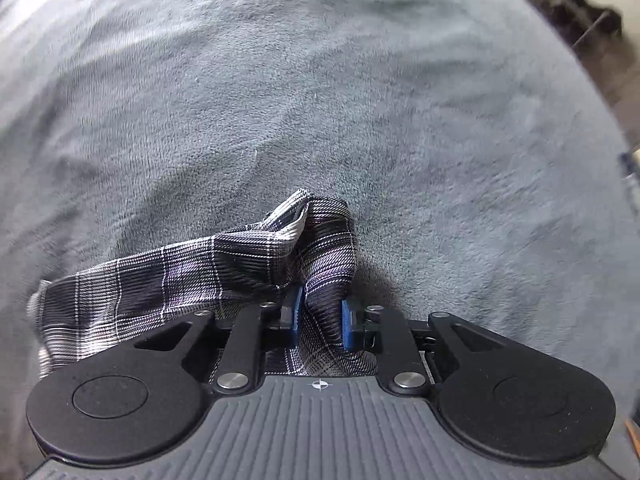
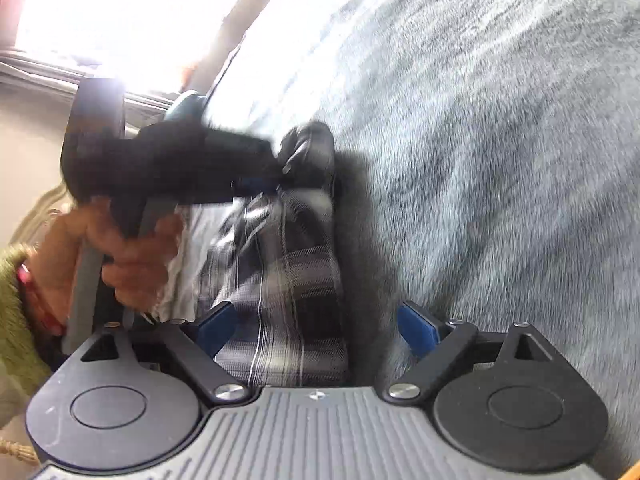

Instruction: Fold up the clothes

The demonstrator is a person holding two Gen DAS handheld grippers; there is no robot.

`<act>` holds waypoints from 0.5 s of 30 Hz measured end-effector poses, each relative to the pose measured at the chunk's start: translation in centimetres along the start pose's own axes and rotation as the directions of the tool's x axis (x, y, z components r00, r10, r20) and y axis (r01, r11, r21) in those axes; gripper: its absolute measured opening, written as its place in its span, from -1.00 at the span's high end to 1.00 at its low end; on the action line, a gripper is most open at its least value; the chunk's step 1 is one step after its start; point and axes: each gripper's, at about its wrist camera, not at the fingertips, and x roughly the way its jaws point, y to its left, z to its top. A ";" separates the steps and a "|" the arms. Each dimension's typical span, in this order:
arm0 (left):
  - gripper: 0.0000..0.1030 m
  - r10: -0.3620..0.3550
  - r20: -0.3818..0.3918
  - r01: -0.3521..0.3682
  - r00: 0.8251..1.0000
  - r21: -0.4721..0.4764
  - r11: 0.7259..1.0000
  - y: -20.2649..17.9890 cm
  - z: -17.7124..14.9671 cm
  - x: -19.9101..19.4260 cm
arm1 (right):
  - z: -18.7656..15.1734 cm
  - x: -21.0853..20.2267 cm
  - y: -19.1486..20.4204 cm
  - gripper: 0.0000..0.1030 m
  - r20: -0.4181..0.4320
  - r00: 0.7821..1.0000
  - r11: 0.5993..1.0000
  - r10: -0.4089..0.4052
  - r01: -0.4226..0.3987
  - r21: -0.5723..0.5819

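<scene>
A dark plaid garment (image 1: 160, 292) with white lines lies bunched on a grey fleece blanket (image 1: 320, 100). My left gripper (image 1: 322, 314) points steeply down, and its blue pads (image 1: 297, 312) pinch a gathered fold of the plaid cloth. In the right wrist view the same garment (image 2: 280, 280) runs from the left gripper (image 2: 274, 178) back towards me. My right gripper (image 2: 316, 330) stands wide open around the near end of the cloth. Its right pad (image 2: 416, 332) is clear of the fabric, and the jaws do not press on it.
A hand (image 2: 132, 256) in a green sleeve (image 2: 16, 320) holds the left gripper's handle. The blanket (image 2: 500, 160) spreads widely to the right. A bright window (image 2: 100, 8) is at the upper left. Dark shelving (image 1: 580, 12) stands beyond the blanket's far right edge.
</scene>
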 end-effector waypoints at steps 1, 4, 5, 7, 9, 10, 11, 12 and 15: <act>0.67 -0.028 0.008 0.029 1.000 -0.011 1.000 0.5 -0.1 -0.4 | 0.5 0.5 -0.3 -0.76 -0.005 1.000 1.000 0.021 -0.021 0.003; 0.67 -0.101 0.041 0.103 0.994 -0.040 0.994 2.7 -1.3 -1.0 | 2.7 3.2 -1.6 -0.77 -0.033 0.996 0.996 0.082 -0.083 -0.020; 0.68 -0.119 0.054 0.122 0.991 -0.050 0.991 3.5 -1.7 -1.3 | 3.3 4.4 -1.9 -0.79 -0.046 0.994 0.995 0.099 -0.100 -0.029; 0.68 -0.153 0.081 0.159 0.985 -0.078 0.984 4.6 -2.3 -1.8 | 4.2 5.8 -2.3 -0.85 -0.080 0.986 0.988 0.145 -0.148 -0.032; 0.68 -0.185 0.107 0.196 0.977 -0.109 0.974 5.8 -2.8 -2.2 | 4.7 6.2 -2.3 -0.86 -0.121 0.975 0.981 0.187 -0.192 -0.031; 0.68 -0.200 0.120 0.215 0.972 -0.125 0.969 6.4 -3.0 -2.3 | 4.7 6.5 -2.2 -0.86 -0.148 0.969 0.978 0.199 -0.205 -0.029; 0.68 -0.215 0.133 0.233 0.968 -0.141 0.962 7.0 -3.3 -2.5 | 4.8 6.9 -2.1 -0.86 -0.176 0.962 0.976 0.210 -0.218 -0.027; 0.68 -0.229 0.143 0.250 0.963 -0.151 0.956 7.5 -3.5 -2.7 | 4.6 7.0 -1.8 -0.86 -0.209 0.953 0.972 0.221 -0.232 -0.029; 0.68 -0.264 0.173 0.294 0.949 -0.178 0.939 9.0 -4.2 -3.1 | 3.7 7.4 -2.0 -0.80 -0.287 0.925 0.966 0.250 -0.260 0.002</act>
